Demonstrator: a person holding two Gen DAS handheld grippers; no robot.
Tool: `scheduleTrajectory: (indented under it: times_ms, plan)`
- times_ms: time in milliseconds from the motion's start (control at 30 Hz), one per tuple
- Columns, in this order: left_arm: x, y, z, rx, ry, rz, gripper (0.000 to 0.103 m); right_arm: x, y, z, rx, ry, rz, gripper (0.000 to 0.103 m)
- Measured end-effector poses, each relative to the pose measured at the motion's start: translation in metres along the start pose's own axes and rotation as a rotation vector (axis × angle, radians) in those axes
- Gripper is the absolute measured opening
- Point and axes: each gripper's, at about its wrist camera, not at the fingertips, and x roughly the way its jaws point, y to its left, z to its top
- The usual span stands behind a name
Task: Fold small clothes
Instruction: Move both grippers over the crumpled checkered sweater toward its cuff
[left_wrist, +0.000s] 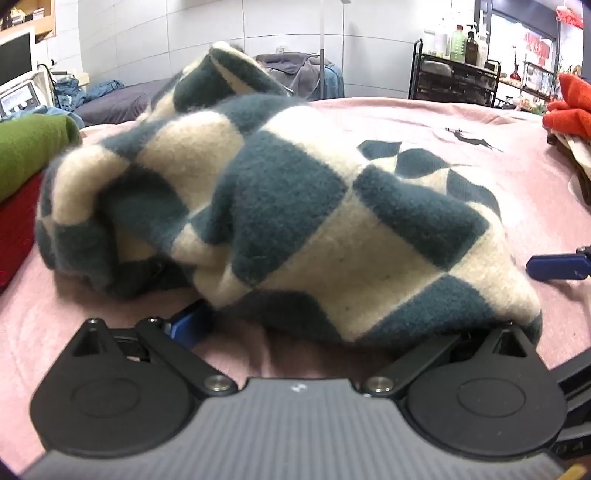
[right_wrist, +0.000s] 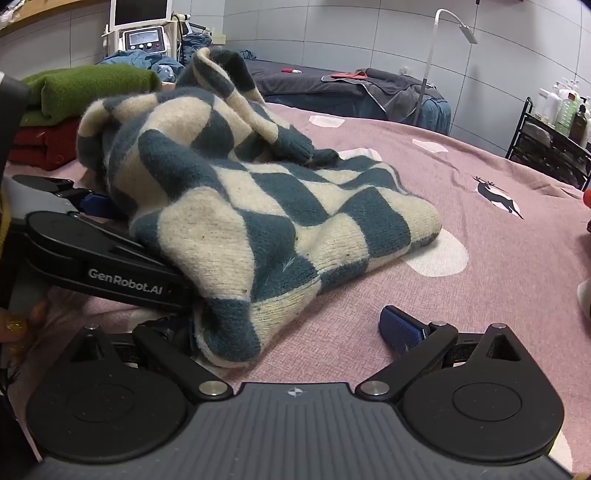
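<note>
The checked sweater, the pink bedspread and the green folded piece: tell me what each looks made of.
Checked sweater: a soft knit, probably wool or a wool blend; fuzzy matte nap, visible knit rows, small pills.
Pink bedspread: thin woven cloth, perhaps cotton; flat matte weave with printed white patches and a deer.
Green folded piece: thick, felt-like fleece or brushed wool; dense nap, no visible stitches.

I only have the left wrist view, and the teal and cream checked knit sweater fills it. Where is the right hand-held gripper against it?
Observer: The right hand-held gripper is open at the near hem of the teal and cream checked knit sweater; its right blue pad lies bare on the pink bedspread.
Operator: And its other finger?
Observer: Hidden under the hem's corner.
Operator: And mine, from there?
Observer: The left hand-held gripper enters from the left, one finger under the sweater.
</note>
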Motion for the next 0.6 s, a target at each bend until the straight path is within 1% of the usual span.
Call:
scheduleTrajectory:
  times_ms: [133, 200, 300, 400, 467, 500, 600]
  plan:
    - [-0.001, -0.003, 0.004, -0.018, 0.045, 0.021, 0.103, 0.0, 0.0, 0.0, 0.001, 0.001, 0.001, 0.103]
    - [0.001, -0.007, 0.008, -0.017, 0.077, 0.018, 0.103, 0.001, 0.0, 0.001, 0.0, 0.008, 0.003, 0.103]
    - [-0.002, -0.001, 0.017, -0.022, 0.128, 0.012, 0.103, 0.0, 0.0, 0.006, -0.001, 0.034, 0.006, 0.103]
    - [-0.004, 0.004, 0.025, -0.035, 0.205, 0.05, 0.103, -0.003, 0.001, 0.015, 0.021, 0.081, 0.011, 0.103]
    - [-0.01, 0.01, 0.03, -0.041, 0.233, 0.057, 0.103, -0.008, 0.007, 0.022, 0.004, 0.1, 0.01, 0.103]
    - [-0.014, 0.01, 0.034, -0.035, 0.239, 0.075, 0.103, -0.013, 0.01, 0.025, -0.018, 0.1, 0.004, 0.103]
    - [-0.025, 0.009, 0.044, 0.03, 0.251, 0.161, 0.103, -0.027, 0.018, 0.039, -0.064, 0.097, -0.002, 0.103]
